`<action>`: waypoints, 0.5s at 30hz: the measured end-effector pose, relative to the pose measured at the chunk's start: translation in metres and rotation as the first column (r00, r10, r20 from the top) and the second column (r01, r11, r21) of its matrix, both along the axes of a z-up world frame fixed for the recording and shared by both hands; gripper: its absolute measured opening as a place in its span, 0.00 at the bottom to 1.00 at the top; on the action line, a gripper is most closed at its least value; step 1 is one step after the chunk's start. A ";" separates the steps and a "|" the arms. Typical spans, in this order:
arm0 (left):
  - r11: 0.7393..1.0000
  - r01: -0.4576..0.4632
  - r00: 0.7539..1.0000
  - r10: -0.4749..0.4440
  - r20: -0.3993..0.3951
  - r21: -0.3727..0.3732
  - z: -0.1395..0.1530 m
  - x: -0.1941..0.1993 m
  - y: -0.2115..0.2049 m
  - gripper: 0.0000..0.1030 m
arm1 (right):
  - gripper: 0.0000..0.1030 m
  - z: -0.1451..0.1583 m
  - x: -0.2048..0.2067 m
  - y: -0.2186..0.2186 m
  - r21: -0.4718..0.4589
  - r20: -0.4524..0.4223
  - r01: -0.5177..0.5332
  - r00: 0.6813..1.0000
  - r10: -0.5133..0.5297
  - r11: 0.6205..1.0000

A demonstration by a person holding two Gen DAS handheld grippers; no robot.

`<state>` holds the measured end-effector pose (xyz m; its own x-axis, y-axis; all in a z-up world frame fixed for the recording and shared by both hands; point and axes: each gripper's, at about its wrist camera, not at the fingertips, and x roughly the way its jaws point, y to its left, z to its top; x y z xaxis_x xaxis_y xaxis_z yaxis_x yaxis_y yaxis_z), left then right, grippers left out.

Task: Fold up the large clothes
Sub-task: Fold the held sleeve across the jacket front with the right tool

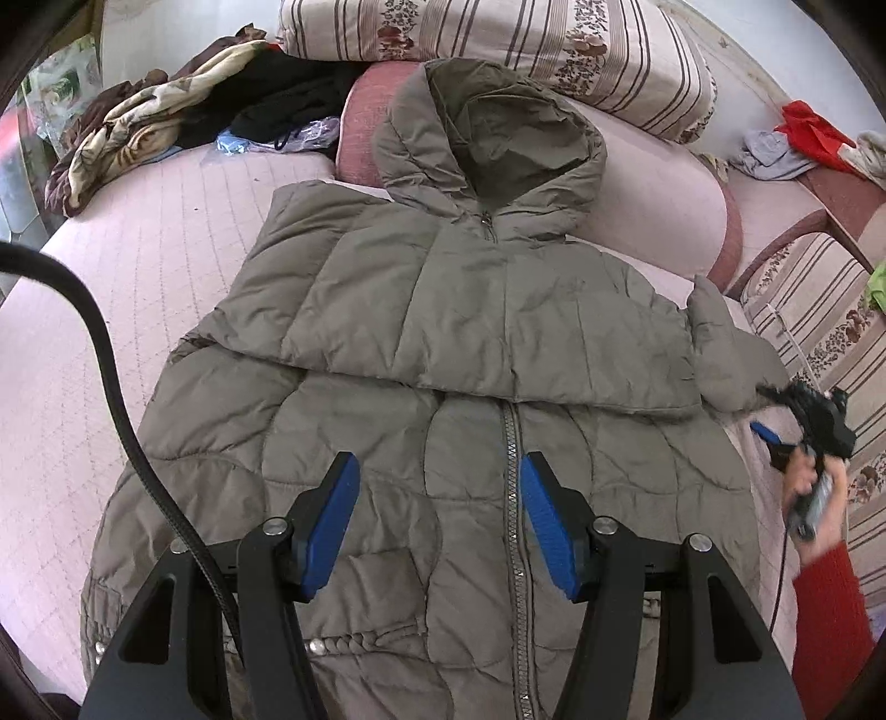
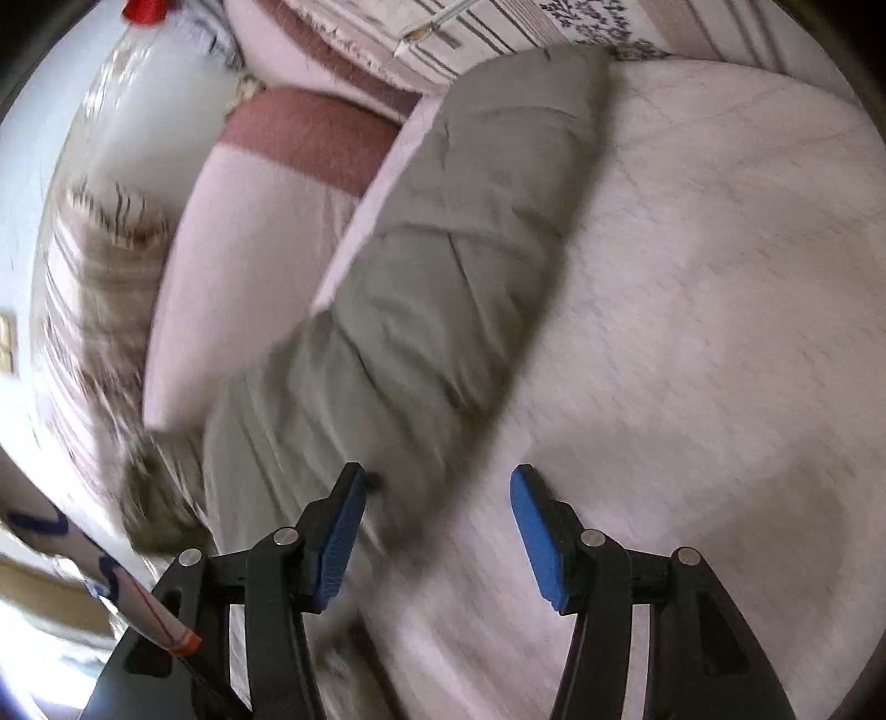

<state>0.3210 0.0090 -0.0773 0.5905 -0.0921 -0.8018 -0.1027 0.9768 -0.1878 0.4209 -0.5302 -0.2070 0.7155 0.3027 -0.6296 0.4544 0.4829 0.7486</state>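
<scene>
A grey-brown hooded puffer jacket [image 1: 454, 343] lies front up on the pink bed, zipper toward me, with one sleeve folded across its chest. My left gripper [image 1: 437, 515] is open and empty, hovering above the jacket's lower front beside the zipper [image 1: 512, 498]. The right gripper shows in the left wrist view [image 1: 775, 426] at the jacket's right side, beside the other sleeve [image 1: 720, 354]. In the right wrist view the right gripper [image 2: 437, 531] is open and empty, just above that grey sleeve [image 2: 432, 266], which stretches away over the sheet. That view is blurred.
The pink quilted sheet [image 1: 138, 288] covers the bed. A pink bolster pillow [image 1: 653, 205] lies under the hood, with a striped floral quilt [image 1: 498, 50] behind. A pile of clothes [image 1: 183, 116] sits far left. A black cable [image 1: 127, 415] hangs at left.
</scene>
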 end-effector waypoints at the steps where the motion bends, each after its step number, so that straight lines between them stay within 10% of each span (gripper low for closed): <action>1: 1.000 -0.002 1.000 0.002 -0.001 0.003 0.000 0.001 0.001 0.58 | 0.58 0.000 0.006 -0.002 0.002 0.003 0.012 1.000 -0.012 1.000; 6: 1.000 -0.025 1.000 0.025 -0.015 -0.002 -0.006 0.004 0.009 0.58 | 0.55 -0.001 0.037 -0.013 -0.011 -0.024 0.075 0.997 -0.075 0.997; 8: 0.999 -0.039 0.999 0.039 -0.023 -0.013 -0.009 0.006 0.015 0.58 | 0.24 0.002 0.044 -0.017 -0.035 -0.065 0.082 0.994 -0.084 0.996; 15: 0.997 -0.067 0.998 0.066 -0.016 -0.038 -0.009 0.002 0.031 0.58 | 0.11 0.071 0.037 0.005 -0.135 0.068 0.000 0.998 0.009 0.991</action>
